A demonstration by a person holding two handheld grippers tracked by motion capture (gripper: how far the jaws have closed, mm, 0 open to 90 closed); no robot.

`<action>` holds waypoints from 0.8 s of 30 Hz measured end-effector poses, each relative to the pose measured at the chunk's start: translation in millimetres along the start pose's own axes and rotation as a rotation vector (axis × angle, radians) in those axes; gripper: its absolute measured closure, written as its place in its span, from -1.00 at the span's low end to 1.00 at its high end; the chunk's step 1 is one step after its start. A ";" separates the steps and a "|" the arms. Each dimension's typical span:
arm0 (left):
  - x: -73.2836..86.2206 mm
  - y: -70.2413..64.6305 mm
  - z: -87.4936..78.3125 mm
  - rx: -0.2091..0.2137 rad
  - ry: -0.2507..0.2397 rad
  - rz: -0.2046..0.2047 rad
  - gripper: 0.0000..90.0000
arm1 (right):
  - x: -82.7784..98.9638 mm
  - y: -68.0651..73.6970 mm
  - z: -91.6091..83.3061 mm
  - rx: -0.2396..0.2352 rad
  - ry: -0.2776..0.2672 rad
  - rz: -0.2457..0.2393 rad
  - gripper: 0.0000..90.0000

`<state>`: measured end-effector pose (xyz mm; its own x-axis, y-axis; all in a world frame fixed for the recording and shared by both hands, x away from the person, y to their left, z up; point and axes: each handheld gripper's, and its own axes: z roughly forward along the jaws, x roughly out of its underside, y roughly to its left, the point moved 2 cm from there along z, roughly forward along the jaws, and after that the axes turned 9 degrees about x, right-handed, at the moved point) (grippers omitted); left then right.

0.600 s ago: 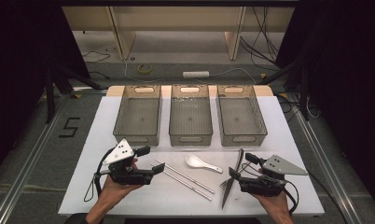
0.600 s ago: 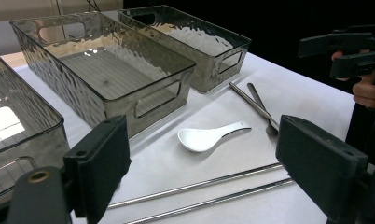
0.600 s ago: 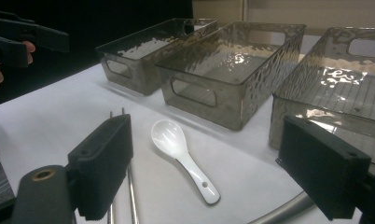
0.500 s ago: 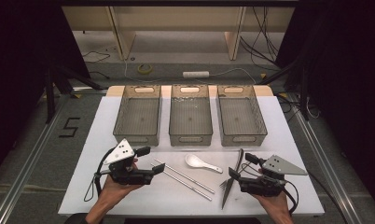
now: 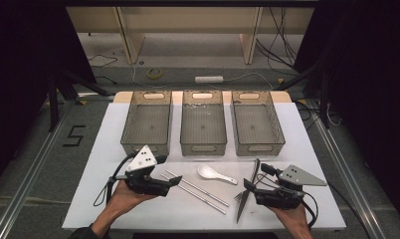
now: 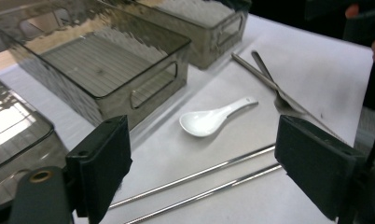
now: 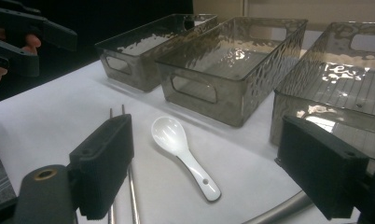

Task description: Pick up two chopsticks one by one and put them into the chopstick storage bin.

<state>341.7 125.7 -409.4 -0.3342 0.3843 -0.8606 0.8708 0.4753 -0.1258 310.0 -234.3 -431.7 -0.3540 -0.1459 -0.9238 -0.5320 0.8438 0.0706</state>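
No change vs half a sec ago: both hands parked, so sorting not started. Left hand-held gripper jaws wide, empty, beside chopsticks. Right hand-held gripper wide, empty, by knife and fork. White spoon mid-counter. 3 clear bins all empty.

Left black two-jaw tongs: blocky matte pads, a brass-coloured screw eyelet at the jaw base, a grey three-cornered plate with dark dots on top, a black cable looping behind. Right black two-jaw tongs: same build, grey plate and black cable. Forearms bare of sleeves.
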 end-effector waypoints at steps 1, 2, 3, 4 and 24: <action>-2.3 0.0 2.3 0.010 0.018 0.004 -0.60 | 0.2 0.1 0.3 -0.001 0.005 -0.001 -0.57; -4.3 0.4 4.4 0.020 0.032 0.010 -0.60 | 0.4 0.2 0.9 -0.002 0.003 -0.003 -0.57; -6.4 0.9 7.4 0.038 0.046 0.008 -0.59 | 0.4 0.3 0.9 -0.001 0.006 -0.003 -0.57; -7.6 1.4 9.0 0.044 0.058 0.012 -0.59 | 0.4 0.2 0.8 -0.001 0.007 -0.002 -0.57; -16.5 -0.2 42.6 0.121 0.358 0.169 -0.49 | 0.6 -1.1 1.9 0.002 0.014 -0.007 -0.57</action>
<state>362.5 85.5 -416.1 -0.2685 0.7105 -0.6505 0.9532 0.2935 -0.0728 311.8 -234.3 -433.0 -0.3611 -0.1586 -0.9190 -0.5325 0.8441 0.0636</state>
